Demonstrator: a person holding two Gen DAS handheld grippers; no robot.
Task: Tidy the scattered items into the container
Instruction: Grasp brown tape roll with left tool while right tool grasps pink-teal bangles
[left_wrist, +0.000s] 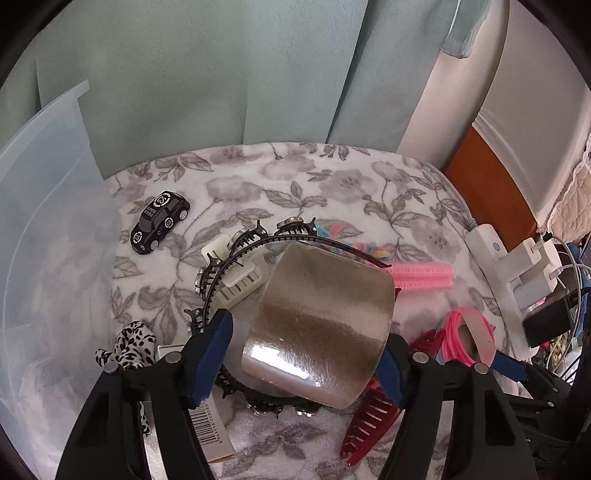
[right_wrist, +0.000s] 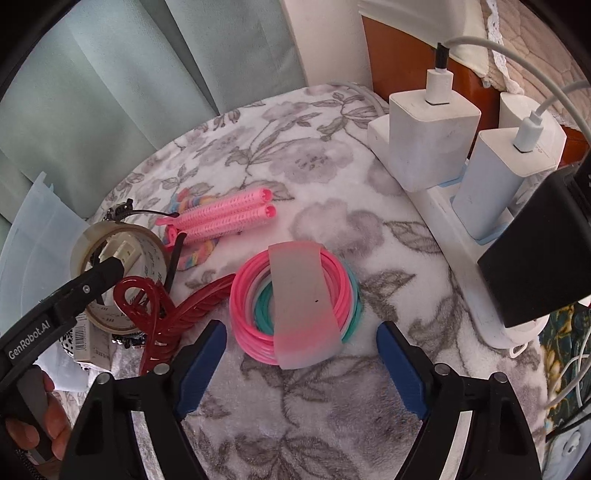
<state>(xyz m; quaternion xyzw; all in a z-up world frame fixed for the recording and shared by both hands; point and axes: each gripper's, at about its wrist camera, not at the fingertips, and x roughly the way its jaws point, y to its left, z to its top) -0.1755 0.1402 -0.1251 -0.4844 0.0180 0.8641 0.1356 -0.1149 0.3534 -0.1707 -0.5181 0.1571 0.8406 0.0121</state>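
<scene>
on the blanket (left_wrist: 303, 177) the container (left_wrist: 48, 206) stands at the far left, the toy car (left_wrist: 159, 222) just beside it. the tape roll (left_wrist: 317, 325) sits mid-blanket between the left gripper (left_wrist: 301, 363) jaws — over the headband (left_wrist: 258, 240). right of it lie the claw clip (right_wrist: 166, 314), then the ring bundle (right_wrist: 295, 302) — the curlers (right_wrist: 229, 214) behind, the power strip (right_wrist: 458, 236) along the right edge.

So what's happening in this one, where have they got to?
A person with a gripper in each hand is tidying small items off a floral cloth. The left gripper has its blue pads either side of a roll of clear tape; whether they press on it I cannot tell. The right gripper is open, lined up on a bundle of pink and teal bands but not touching it. The clear plastic container sits at the left; a toy car, pink rollers and red claw clip remain out.
</scene>
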